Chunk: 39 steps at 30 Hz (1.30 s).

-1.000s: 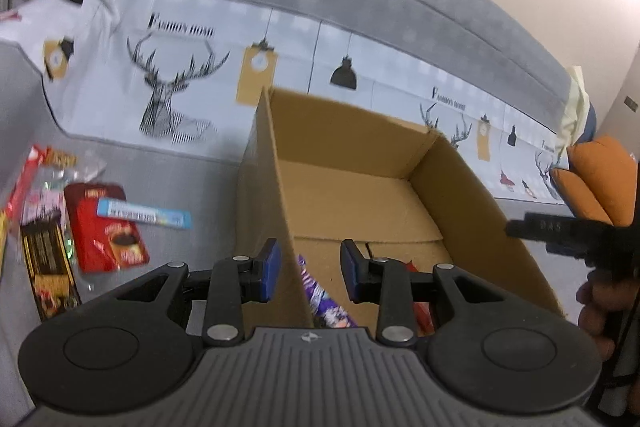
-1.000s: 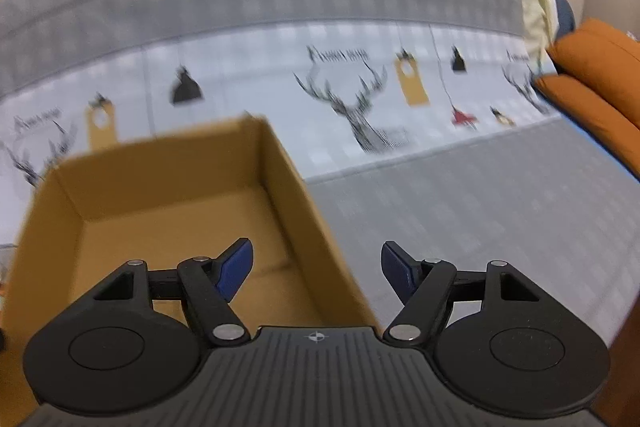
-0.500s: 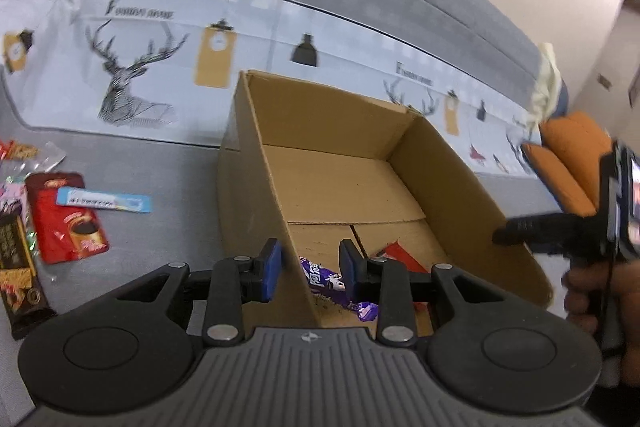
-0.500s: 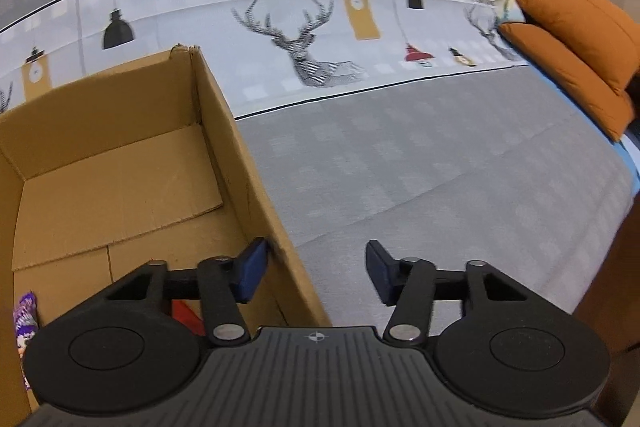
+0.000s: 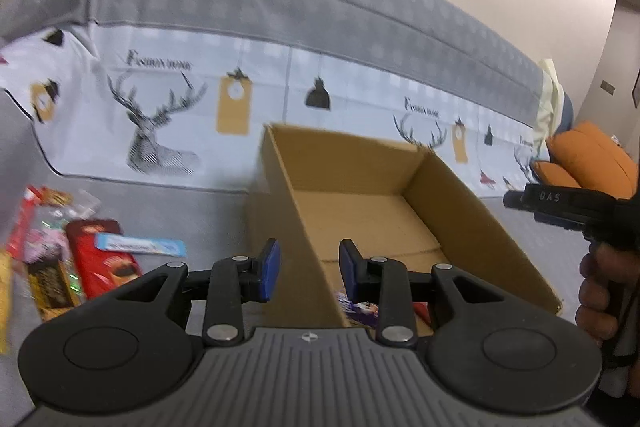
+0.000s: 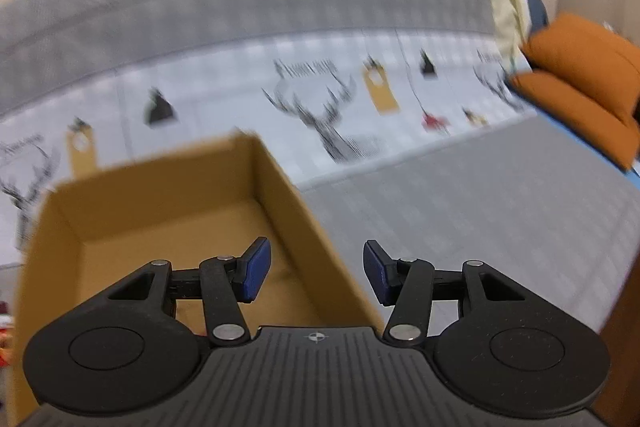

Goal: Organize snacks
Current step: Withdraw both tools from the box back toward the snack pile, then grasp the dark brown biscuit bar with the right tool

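Both grippers straddle the walls of the cardboard box (image 5: 384, 211), which sits on the grey bed cover (image 5: 180, 211) in front of the deer-print sheet (image 5: 160, 131). The left gripper (image 5: 308, 269) has its blue pads on either side of the box's left wall, a little apart, and I can't make out whether they actually press the cardboard. The right gripper (image 6: 316, 273) spans the box's right wall, its jaws spreading at this moment, with clear daylight between each pad and the wall, so it holds nothing.

Some snacks are already in the box: a purple wrapper (image 5: 360, 307) and a bit of red lie at the near end, close to the left gripper. The rest of the snacks (image 5: 80, 259) lie loose on the bed to the left of the box: a red packet, a light blue stick across it, a dark bar and some clear bags.

To me this looks like a pause around the box itself, steadying or shifting it, rather than a snack pickup. The next move, I'd judge, calls for the left gripper to come off the wall and swing left to the pile, open wide enough for a flat packet and come down on one from above, while the box stays where it is.
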Available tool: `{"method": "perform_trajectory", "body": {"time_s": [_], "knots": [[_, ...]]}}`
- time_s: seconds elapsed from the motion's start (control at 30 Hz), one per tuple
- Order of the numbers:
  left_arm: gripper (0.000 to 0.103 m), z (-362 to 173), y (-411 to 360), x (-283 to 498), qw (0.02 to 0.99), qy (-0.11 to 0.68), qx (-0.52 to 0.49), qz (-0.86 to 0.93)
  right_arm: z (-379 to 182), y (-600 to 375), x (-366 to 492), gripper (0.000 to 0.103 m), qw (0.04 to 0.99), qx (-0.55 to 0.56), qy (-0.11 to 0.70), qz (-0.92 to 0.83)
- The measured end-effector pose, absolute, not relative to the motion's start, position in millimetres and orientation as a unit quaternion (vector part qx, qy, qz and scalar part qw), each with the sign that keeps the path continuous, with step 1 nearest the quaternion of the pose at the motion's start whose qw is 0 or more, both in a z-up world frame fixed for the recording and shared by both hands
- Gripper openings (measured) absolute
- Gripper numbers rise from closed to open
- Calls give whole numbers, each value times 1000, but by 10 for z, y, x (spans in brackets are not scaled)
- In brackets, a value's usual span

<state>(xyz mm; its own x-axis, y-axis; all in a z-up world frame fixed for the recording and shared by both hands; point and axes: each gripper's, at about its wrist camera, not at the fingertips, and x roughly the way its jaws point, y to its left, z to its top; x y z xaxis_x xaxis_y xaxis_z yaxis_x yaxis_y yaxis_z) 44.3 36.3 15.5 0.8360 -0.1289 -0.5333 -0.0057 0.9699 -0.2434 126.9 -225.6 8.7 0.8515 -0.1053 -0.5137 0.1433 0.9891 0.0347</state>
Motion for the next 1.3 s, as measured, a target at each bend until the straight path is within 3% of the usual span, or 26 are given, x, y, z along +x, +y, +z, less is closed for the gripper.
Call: {"method": "perform_trajectory", "body": {"time_s": [0.27, 0.33, 0.4, 0.5, 0.8, 0.9, 0.97, 1.03, 1.3], "knots": [[35, 672, 955, 360, 967, 252, 13, -5, 296, -1518, 966, 53, 976, 52, 207, 49], [27, 664, 1179, 345, 968, 248, 34, 17, 309, -1289, 903, 46, 974, 52, 199, 92], [24, 555, 1452, 320, 966, 253, 23, 44, 309, -998, 829, 39, 969, 43, 192, 148], [10, 428, 1789, 343, 955, 278, -48, 93, 254, -538, 732, 36, 954, 19, 197, 223], [10, 403, 1936, 423, 948, 284, -79, 116, -205, 554, 700, 36, 893, -70, 291, 337], [10, 381, 1983, 446, 944, 293, -84, 127, -352, 751, 684, 42, 878, -98, 315, 346], [10, 363, 2046, 423, 941, 296, -95, 132, -439, 839, 654, 56, 870, -111, 329, 350], [10, 357, 2116, 413, 938, 298, -110, 137, -521, 911, 662, 62, 863, -119, 346, 349], [10, 335, 2242, 402, 928, 310, -145, 146, -829, 1102, 774, 67, 848, -137, 384, 339]]}}
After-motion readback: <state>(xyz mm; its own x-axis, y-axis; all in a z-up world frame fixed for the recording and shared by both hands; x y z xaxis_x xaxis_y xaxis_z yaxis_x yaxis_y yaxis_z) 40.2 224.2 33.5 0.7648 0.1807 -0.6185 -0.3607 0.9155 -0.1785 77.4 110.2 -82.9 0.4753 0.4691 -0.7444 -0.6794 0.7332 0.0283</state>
